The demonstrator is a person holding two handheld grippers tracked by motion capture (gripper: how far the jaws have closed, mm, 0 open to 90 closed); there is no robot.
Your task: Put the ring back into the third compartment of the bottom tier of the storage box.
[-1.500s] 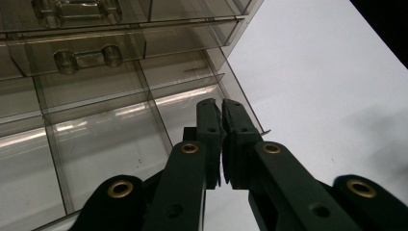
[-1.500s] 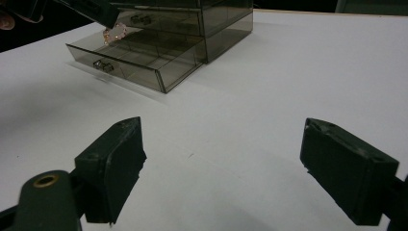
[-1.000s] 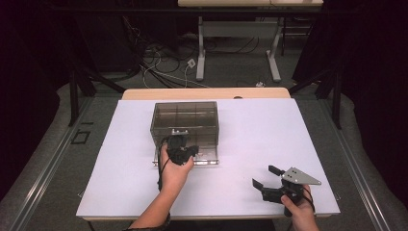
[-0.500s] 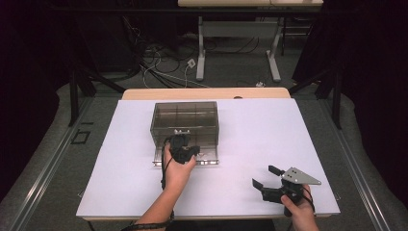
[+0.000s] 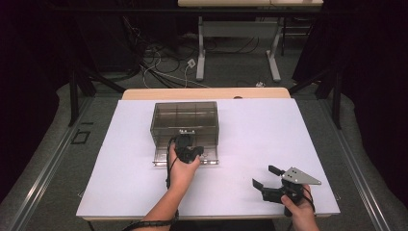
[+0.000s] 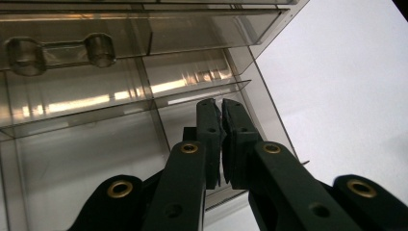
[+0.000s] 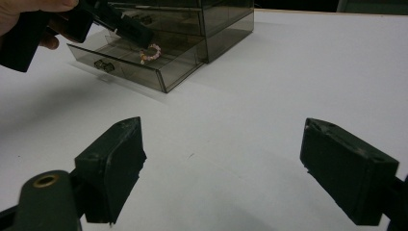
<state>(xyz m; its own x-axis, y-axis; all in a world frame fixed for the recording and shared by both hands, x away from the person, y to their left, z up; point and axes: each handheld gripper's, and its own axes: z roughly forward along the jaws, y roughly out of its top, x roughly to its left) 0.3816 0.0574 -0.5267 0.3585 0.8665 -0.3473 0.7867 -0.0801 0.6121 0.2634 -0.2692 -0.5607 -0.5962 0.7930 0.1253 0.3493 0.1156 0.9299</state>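
drawer box (image 5: 185, 122): a smoky clear plastic organiser with stacked drawers, standing on the white table (image 5: 269, 139) toward its far left-of-middle part; it has not shifted since a second ago.
bottom drawer (image 5: 161, 159): pulled out toward the person, its front just clear of the drawer box; in the right gripper view its small handle shows on the front wall (image 7: 103, 65). it stands out as far as it did in the earlier frames.
bracelet (image 7: 150, 52): a small pink and pale bead ring lying on the floor of the bottom drawer, near the drawer box front, directly under the left gripper's tips.
left gripper (image 5: 186, 150): held over the open bottom drawer, right in front of the drawer box, tips pointing down into it. jaws closed to a thin slit, nothing seen between the pads (image 6: 211, 130). compared with a second ago the hand sits a touch nearer the drawer box, hardly any change.
right gripper (image 5: 263, 177): resting well apart from the drawer box, at the near right part of the table, pointed back toward it. jaws spread wide with only bare table between them (image 7: 221, 144). same spot and same spread as in the earlier frames.
left hand (image 5: 182, 169): wrapped round the left gripper body, forearm coming in from the near edge, below the drawer box.
right hand (image 5: 298, 207): gripping its tool's handle at the near table edge, far right of the drawer box.
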